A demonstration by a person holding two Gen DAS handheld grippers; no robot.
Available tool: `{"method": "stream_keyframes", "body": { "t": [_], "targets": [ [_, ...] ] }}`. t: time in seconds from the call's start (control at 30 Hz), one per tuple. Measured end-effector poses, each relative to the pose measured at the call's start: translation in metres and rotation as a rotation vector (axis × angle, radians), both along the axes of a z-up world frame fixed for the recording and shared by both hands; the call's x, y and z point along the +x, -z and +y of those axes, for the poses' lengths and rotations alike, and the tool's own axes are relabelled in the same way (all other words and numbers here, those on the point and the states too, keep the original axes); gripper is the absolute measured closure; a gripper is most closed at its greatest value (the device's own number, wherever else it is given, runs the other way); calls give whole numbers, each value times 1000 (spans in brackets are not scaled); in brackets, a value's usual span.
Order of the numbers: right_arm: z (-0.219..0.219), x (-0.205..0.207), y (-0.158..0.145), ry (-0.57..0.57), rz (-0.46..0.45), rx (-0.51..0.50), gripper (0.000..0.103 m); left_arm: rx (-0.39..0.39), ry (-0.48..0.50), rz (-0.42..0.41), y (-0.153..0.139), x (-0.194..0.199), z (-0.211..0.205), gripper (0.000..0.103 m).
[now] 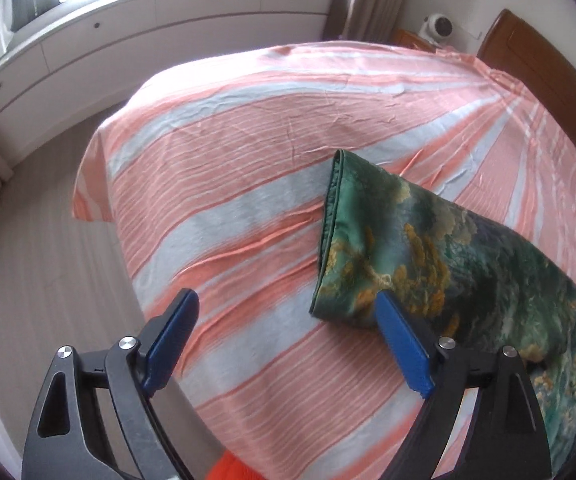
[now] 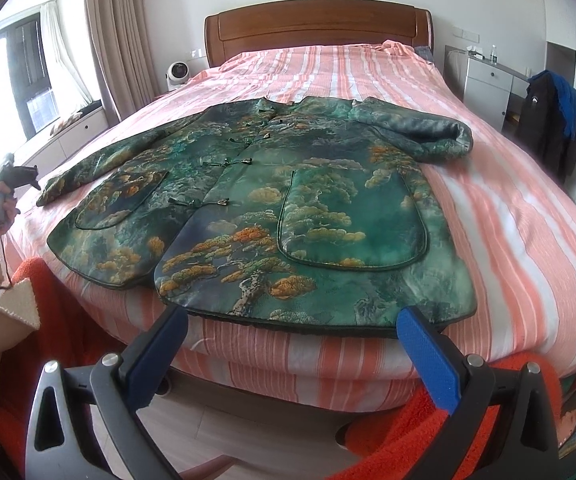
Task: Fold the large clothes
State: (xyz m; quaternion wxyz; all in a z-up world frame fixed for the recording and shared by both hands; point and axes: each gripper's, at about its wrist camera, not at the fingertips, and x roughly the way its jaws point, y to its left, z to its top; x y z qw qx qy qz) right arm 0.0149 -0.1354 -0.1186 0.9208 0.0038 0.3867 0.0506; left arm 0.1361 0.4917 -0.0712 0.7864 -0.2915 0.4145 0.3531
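Blue-padded left gripper (image 1: 288, 312) hangs spread and empty beside the sleeve cuff (image 1: 334, 236) of the green quilted landscape-print jacket (image 2: 271, 200), spread flat on the striped bed (image 2: 528, 240). Right gripper (image 2: 292, 332), also apart, waits near the hem. Folding looks barely begun; next, pinch that sleeve and carry it across the body.

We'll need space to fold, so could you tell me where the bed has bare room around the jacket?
Bare sheet lies between the jacket collar and the headboard, and along the right side past the folded sleeve. The foot edge is crowded: the hem reaches it.
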Motion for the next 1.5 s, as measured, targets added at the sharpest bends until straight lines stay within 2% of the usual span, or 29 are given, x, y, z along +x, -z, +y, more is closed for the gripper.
{"method": "stream_keyframes", "body": {
  "t": [0.17, 0.33, 0.47, 0.63, 0.9, 1.23, 1.5],
  "targets": [
    [1, 2, 3, -16, 3, 14, 0, 95, 53, -63, -31, -43, -47, 9],
    [3, 1, 2, -26, -9, 16, 0, 209, 128, -132, -80, -82, -102, 6],
    [1, 0, 2, -26, -14, 23, 0, 270, 184, -187, -111, -92, -136, 5],
    [1, -1, 1, -31, -23, 24, 0, 311, 224, -240, -136, -93, -163, 4],
    [-2, -3, -1, -24, -31, 29, 0, 332, 257, -292, -152, -90, -179, 3],
    [2, -4, -1, -36, -32, 19, 0, 299, 280, -274, -138, -84, -185, 3],
    [1, -3, 0, -36, -30, 21, 0, 333, 303, -260, -138, -84, -195, 3]
  ]
}}
